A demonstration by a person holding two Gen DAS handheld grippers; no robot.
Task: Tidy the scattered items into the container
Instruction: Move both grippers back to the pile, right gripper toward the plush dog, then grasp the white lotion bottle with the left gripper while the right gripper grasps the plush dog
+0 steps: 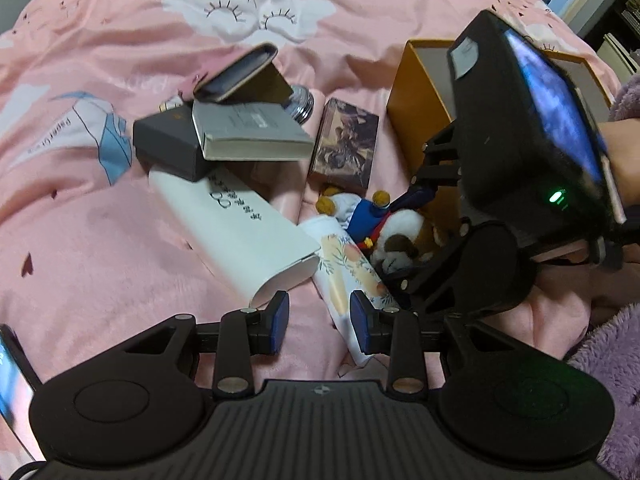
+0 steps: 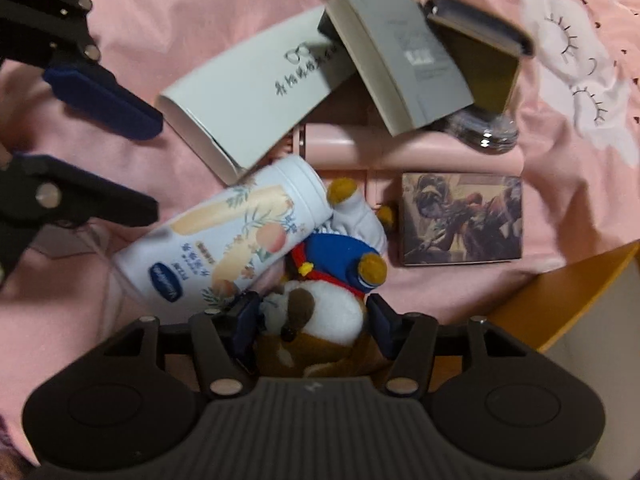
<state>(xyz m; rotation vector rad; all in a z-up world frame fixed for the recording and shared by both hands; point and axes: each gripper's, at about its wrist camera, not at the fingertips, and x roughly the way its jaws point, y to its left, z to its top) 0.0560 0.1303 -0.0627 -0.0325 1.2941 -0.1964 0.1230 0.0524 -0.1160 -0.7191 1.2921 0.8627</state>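
A plush dog [image 2: 320,312] in a blue outfit lies on the pink bedspread beside an orange box [image 2: 560,300]. My right gripper [image 2: 314,316] points down over it, open, with the dog's white head between the fingers. In the left wrist view the plush dog [image 1: 396,236] shows under the right gripper [image 1: 404,240], next to the orange box [image 1: 416,100]. A floral white bottle [image 2: 224,240] lies on its side against the dog. My left gripper [image 1: 320,320] is open low over the floral bottle [image 1: 344,268], whose lower end runs under the right-hand finger; it also shows as the left gripper [image 2: 154,166].
A white carton [image 1: 240,236], a grey book [image 1: 248,128], a dark grey box [image 1: 168,144], a propped wallet [image 1: 240,76], a glass jar [image 1: 300,104] and a picture box [image 1: 346,144] lie heaped on the bedspread [image 1: 100,260]. A purple fleece sleeve [image 1: 608,360] is at right.
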